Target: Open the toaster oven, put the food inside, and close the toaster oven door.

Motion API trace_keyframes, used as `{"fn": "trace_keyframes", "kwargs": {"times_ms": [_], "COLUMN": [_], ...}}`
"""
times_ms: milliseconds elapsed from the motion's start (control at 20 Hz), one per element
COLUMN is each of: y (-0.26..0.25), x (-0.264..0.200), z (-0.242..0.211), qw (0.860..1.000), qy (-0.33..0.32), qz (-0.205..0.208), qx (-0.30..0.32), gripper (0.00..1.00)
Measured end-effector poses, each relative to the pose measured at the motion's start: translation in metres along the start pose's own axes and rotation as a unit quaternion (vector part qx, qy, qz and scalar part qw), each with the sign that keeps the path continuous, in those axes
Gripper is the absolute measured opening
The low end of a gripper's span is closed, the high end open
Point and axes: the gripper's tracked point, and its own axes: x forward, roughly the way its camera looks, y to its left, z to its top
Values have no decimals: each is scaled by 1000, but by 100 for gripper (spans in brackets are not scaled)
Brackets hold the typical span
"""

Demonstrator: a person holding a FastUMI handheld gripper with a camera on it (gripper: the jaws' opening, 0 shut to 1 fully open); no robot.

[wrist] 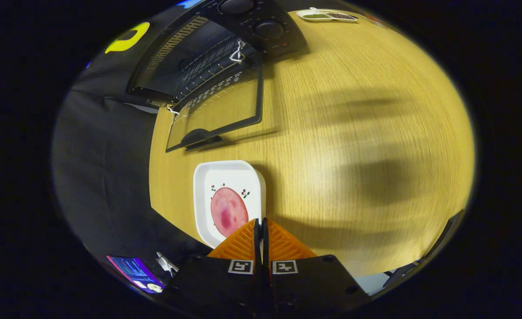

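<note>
The wooden table [354,133] is carrying the toaster oven [208,53], its door [219,110] lying open. The white plate [203,186] holding the food [228,211] is sitting just ahead of the gripper [261,226], whose fingers are pressed together, empty. Part them before gripping the plate rim.

The wooden counter [354,133] is carrying a black toaster oven [225,48] with its glass door [219,110] lying open — a white square plate [227,177] holding a pink slice [228,212] — and a small white dish [327,15] sitting well apart.
</note>
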Motion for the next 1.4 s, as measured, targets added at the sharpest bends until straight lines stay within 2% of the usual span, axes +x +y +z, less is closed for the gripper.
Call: {"fn": "trace_keyframes", "kwargs": {"times_ms": [350,700,800,1000,1200,1400], "y": [62,82,90,96,103,115], "x": [-2,9,12,19,26,27], "z": [21,64,74,104,126,148], "qw": [995,976,967,939,921,894], "qy": [-70,-183,-205,-263,-281,-311], "qz": [51,37,47,54,64,89], "qx": [58,113,145,215,262,311], "gripper": [2,2,2,2,2,2]}}
